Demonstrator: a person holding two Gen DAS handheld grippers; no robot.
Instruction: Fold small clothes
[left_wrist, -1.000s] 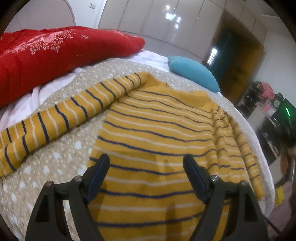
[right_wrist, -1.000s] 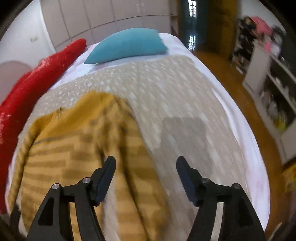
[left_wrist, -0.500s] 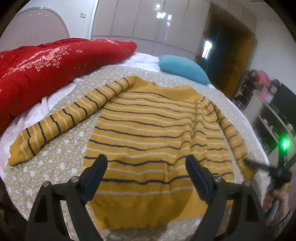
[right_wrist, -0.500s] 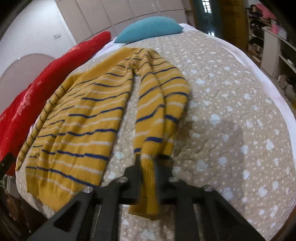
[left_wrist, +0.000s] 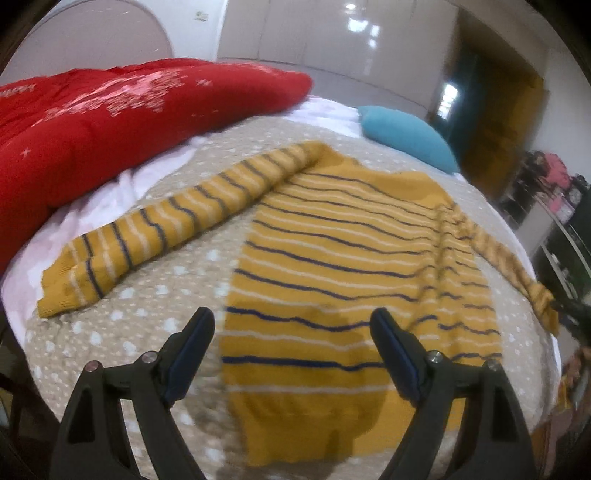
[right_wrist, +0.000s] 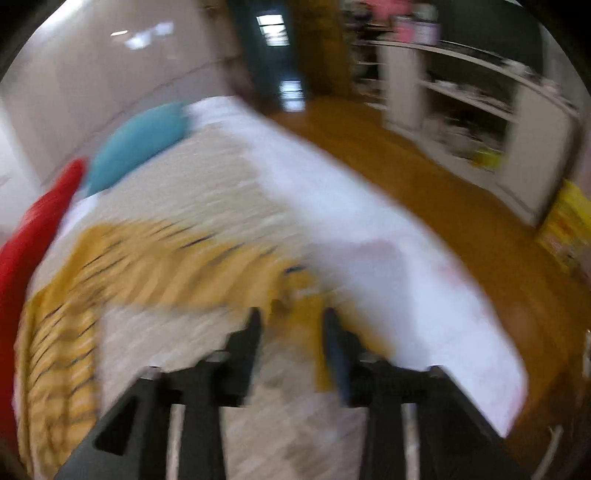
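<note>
The yellow striped sweater (left_wrist: 351, 258) lies flat on the bed (left_wrist: 155, 306), front up, on a beige bedspread dotted with white, and it serves as the landmark here. Its body spreads across the middle of the bedspread, hem toward the camera of the left wrist view. One sleeve (left_wrist: 159, 232) stretches out away from the body toward the red quilt (left_wrist: 110, 122), its cuff lying on the bedspread close to the white sheet at the bed's edge. The other sleeve (left_wrist: 517, 269) runs off the opposite side of the body, and its end meets a dark shape at the frame's edge (too small and blurred to read there).

The left gripper (left_wrist: 291, 343) hovers above the sweater's hem with its jaws spread wide and nothing between them; the hem shows in the gap.

The right gripper (right_wrist: 291, 328) sits at the sweater's far sleeve end. The right wrist view is heavily motion-blurred: its jaws stand partly apart with yellow fabric (right_wrist: 295, 310) showing between them, but whether they pinch the cloth cannot be told.

Beyond the sweater's collar lies a teal pillow (left_wrist: 406, 136). Past the sweater's right-hand side the bed ends, and a wooden floor (right_wrist: 443, 192) and white shelving (right_wrist: 461, 96) follow.
</note>
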